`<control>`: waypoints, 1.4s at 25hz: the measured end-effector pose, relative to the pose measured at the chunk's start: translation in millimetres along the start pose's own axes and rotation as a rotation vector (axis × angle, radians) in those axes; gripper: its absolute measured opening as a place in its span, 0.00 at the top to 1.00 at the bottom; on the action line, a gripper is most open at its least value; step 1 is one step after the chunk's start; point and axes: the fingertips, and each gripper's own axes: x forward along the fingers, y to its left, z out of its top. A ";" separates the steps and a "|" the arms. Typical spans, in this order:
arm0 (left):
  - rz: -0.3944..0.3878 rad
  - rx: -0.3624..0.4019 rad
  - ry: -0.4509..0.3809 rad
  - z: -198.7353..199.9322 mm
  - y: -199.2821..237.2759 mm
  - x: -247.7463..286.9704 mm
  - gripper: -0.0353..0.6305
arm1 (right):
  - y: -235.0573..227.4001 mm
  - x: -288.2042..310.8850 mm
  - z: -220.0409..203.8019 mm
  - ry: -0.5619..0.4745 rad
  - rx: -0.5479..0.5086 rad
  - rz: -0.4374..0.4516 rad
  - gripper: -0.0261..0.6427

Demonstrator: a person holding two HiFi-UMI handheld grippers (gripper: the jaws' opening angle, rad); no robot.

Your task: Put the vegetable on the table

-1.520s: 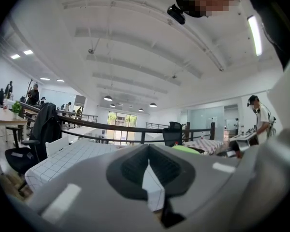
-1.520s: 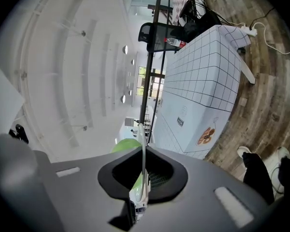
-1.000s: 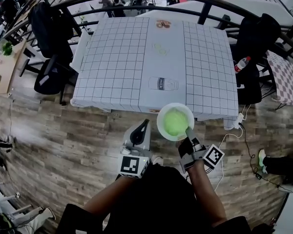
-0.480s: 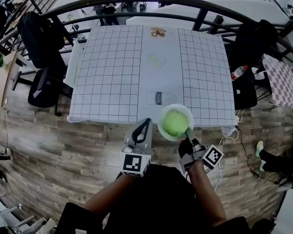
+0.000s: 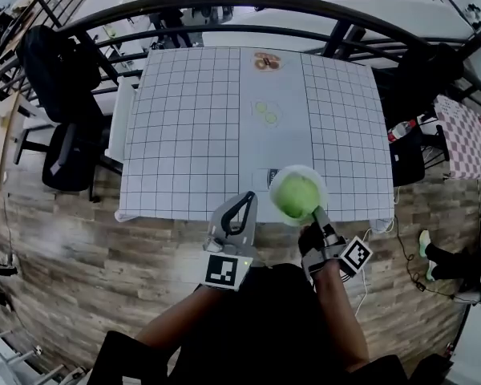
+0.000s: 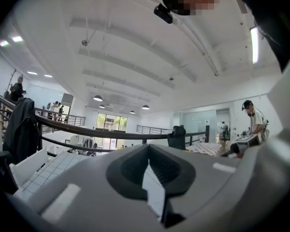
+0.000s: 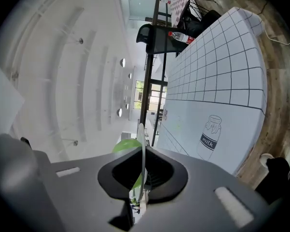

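Green and round, the vegetable (image 5: pixel 297 195) sits in the middle of a white plate (image 5: pixel 277 181). It looks like a smooth, pale head of cabbage or lettuce, but I cannot tell which. The right gripper (image 5: pixel 317 212) has its jaws clamped on the near rim of this plate, so the vegetable lies straight ahead of the jaws, just behind the thin rim edge. From the head view, the plate is over the near edge of the table (image 5: pixel 184 135), above the plain middle strip with the printed milk bottle (image 7: pixel 210 129), and it seems not yet set down. The left gripper (image 5: pixel 239 207) is just beside the plate on its left, with jaws together and empty. I judge the coming move belongs to the right hand: forward and down.
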 end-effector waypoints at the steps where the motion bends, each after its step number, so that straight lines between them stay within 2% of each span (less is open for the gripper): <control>1: -0.004 0.001 0.003 0.3 6.0 2.3 0.93 | -0.3 6.5 0.0 -0.005 -0.001 -0.005 0.94; 14: 0.040 0.013 0.008 -3.5 54.5 28.0 0.93 | -11.7 76.9 4.3 0.007 0.035 0.006 0.94; 21: 0.074 0.051 0.012 -1.0 67.3 47.4 0.93 | -24.3 116.0 20.0 0.064 -0.001 0.015 0.94; 25: 0.100 0.038 0.037 -8.6 74.6 57.8 0.93 | -42.0 140.6 26.0 0.095 -0.032 0.015 0.94; 30: 0.101 0.026 0.066 -11.1 79.5 72.4 0.93 | -60.3 173.8 25.9 0.144 -0.004 0.019 0.94; 35: 0.127 0.019 0.067 -9.7 87.5 84.2 0.93 | -74.5 207.3 26.1 0.205 -0.063 0.047 0.94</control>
